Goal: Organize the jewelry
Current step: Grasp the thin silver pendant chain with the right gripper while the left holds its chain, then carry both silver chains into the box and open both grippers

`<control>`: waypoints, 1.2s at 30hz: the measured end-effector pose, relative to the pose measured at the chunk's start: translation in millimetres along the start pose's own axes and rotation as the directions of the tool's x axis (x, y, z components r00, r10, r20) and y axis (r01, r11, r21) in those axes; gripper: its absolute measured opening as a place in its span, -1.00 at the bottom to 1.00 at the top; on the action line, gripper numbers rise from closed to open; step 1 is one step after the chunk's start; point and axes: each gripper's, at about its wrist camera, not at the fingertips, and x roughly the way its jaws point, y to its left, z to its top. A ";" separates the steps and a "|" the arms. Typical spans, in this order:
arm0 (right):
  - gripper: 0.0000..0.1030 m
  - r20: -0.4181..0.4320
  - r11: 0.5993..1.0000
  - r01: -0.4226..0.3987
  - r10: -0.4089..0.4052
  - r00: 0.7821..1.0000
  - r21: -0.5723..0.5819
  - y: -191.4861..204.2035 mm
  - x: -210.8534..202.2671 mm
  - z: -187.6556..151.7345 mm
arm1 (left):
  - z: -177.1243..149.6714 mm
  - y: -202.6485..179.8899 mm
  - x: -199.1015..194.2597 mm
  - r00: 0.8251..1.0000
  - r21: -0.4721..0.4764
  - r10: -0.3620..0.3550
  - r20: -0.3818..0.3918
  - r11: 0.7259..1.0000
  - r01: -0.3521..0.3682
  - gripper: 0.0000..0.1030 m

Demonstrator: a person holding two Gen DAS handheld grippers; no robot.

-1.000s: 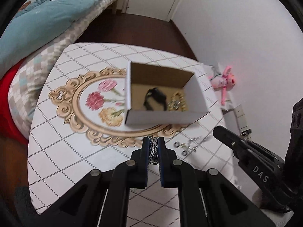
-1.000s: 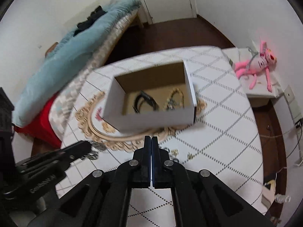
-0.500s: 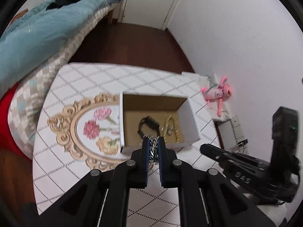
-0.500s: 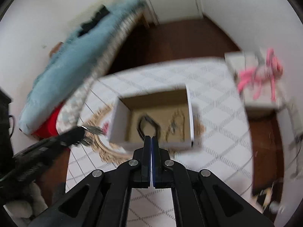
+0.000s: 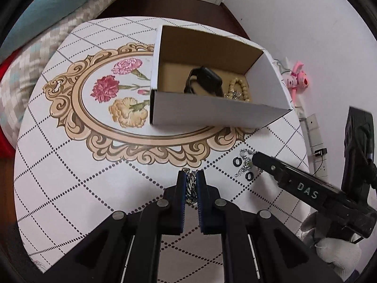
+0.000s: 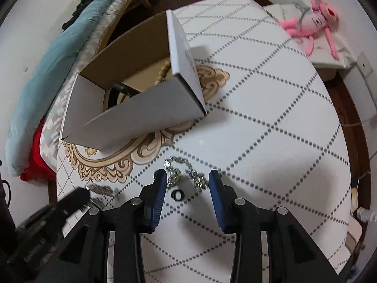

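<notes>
The left gripper is clamped on a silver chain bracelet, short of the white cardboard box. The right gripper, fingers spread wide, straddles the small silver trinkets and black rings lying nearer than the box; their long axis seems to run across the gap, though blur makes that uncertain.

pink plush toy on side stand | bedding beside table
</notes>
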 end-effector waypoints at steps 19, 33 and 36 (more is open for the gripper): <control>-1.00 0.128 0.994 -0.011 0.025 0.991 -0.107 29.3 -54.9 10.7 | 9.6 -5.3 -16.8 0.999 0.012 -0.023 0.044 1.000 0.023 -0.89; -0.42 -0.083 0.981 0.073 -0.089 0.993 -0.177 29.3 17.6 18.1 | -2.2 16.8 16.9 0.999 -0.028 0.028 -0.017 0.999 -0.028 -0.89; -0.73 -0.043 0.963 0.143 -0.157 0.987 -0.227 39.1 16.3 12.2 | -3.2 18.4 17.1 1.000 -0.034 0.023 -0.020 0.999 -0.023 -0.89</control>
